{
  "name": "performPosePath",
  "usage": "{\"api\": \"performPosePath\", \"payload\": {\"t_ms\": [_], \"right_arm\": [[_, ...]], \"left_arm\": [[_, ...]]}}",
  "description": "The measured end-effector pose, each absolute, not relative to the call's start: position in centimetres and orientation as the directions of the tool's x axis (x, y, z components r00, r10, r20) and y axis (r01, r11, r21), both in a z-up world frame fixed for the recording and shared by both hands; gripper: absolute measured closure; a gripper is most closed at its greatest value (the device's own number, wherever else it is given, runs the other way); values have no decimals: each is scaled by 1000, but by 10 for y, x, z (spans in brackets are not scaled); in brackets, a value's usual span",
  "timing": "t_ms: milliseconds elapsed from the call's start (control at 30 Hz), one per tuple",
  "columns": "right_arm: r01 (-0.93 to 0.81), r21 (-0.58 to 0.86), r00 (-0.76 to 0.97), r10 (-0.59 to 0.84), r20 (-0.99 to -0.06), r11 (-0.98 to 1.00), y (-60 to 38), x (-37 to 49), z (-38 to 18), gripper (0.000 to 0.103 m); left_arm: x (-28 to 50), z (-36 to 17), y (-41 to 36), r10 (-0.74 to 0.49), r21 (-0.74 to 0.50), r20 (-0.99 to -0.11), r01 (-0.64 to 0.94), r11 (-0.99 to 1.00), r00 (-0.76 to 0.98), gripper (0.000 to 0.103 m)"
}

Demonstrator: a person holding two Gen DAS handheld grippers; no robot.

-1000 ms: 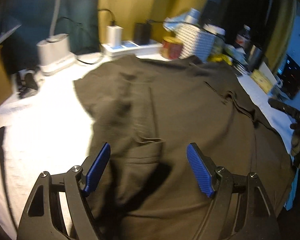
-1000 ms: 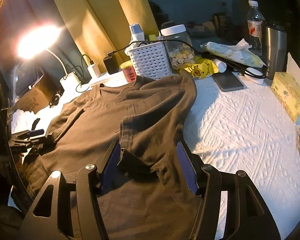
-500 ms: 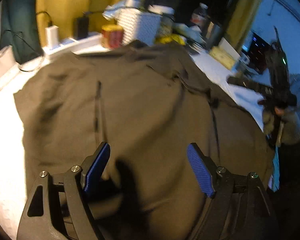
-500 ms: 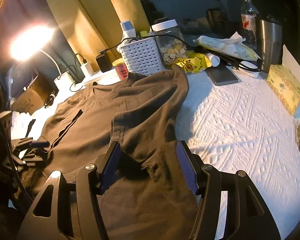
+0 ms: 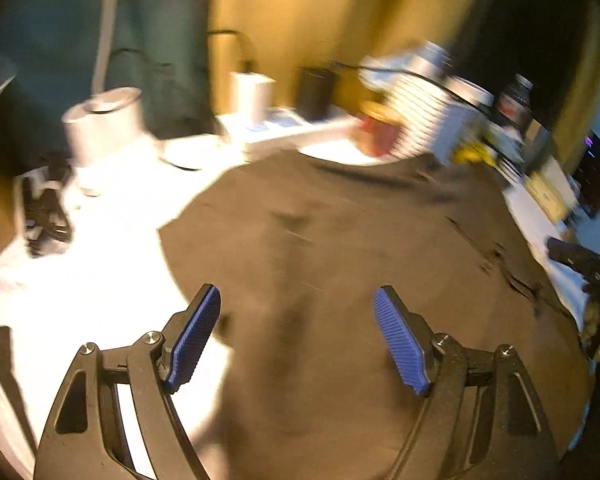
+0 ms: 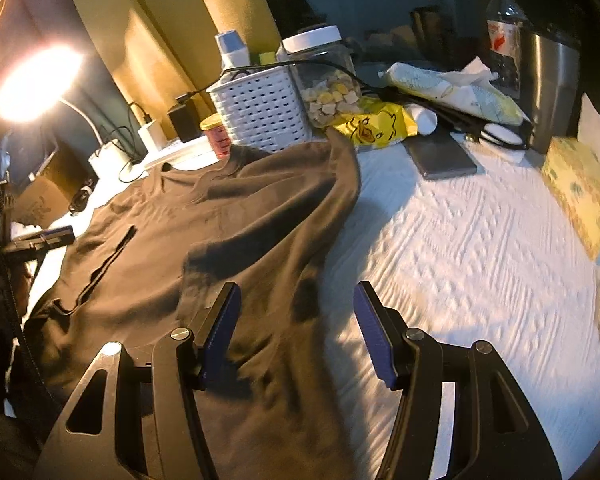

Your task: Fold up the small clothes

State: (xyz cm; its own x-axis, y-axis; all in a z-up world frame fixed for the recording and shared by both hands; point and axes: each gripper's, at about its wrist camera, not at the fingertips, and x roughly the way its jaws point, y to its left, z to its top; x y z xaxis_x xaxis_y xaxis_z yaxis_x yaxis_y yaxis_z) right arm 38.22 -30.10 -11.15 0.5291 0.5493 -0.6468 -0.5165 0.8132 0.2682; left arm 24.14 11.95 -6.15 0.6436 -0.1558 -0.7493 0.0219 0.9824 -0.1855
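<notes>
A white textured cover (image 6: pixel 460 248) is lying over the desk. A dark brown shirt (image 6: pixel 220 232) is lying spread out on it. Along the far edge are sitting a white basket (image 6: pixel 260 112), a small red jar (image 6: pixel 217 140), a clear jar (image 6: pixel 326 76), a yellow packet (image 6: pixel 376 124), a phone (image 6: pixel 440 154) and a steel tumbler (image 6: pixel 550 88).

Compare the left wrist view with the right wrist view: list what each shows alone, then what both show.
Left wrist only: the white cloth to the shirt's left, with a dark blurred object lying on it.
Right wrist only: the lit lamp, steel tumbler, water bottle, phone.
Both: the dark shirt spread flat, the white basket, and both open grippers: left gripper, right gripper.
</notes>
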Motion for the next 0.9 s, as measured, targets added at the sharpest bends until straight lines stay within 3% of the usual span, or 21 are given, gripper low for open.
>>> {"api": "performPosePath", "payload": {"t_ms": [133,167,300,333,367,567,900], "right_arm": [[-515,253,540,539,-647,819,-300,405,-108,41],[-513,250,542,536,-647,821,-300,409,-106,41],[-514,241,548,532,-645,823,-296,423,-103,41],[-515,242,547,533,-646,822,-295,425,-103,41],[-516,243,545,533,-647,822,-293,426,-104,41],[-521,246,520,532,-668,817,-282,429,-113,41],[-526,233,524,528,-669,818,-278,416,-107,41]], "left_arm": [[266,-78,155,-104,-182,-771,-61,981,628,28],[275,-86,163,-94,-182,-785,-83,980,612,41],[290,-96,169,-93,-161,-798,-63,985,595,77],[292,-96,169,-82,-141,-799,-53,989,595,94],[293,-95,168,-72,-118,-799,-39,992,597,98],[301,-88,185,100,64,-775,-80,995,624,99],[284,-76,188,122,85,-783,-90,992,610,96]]}}
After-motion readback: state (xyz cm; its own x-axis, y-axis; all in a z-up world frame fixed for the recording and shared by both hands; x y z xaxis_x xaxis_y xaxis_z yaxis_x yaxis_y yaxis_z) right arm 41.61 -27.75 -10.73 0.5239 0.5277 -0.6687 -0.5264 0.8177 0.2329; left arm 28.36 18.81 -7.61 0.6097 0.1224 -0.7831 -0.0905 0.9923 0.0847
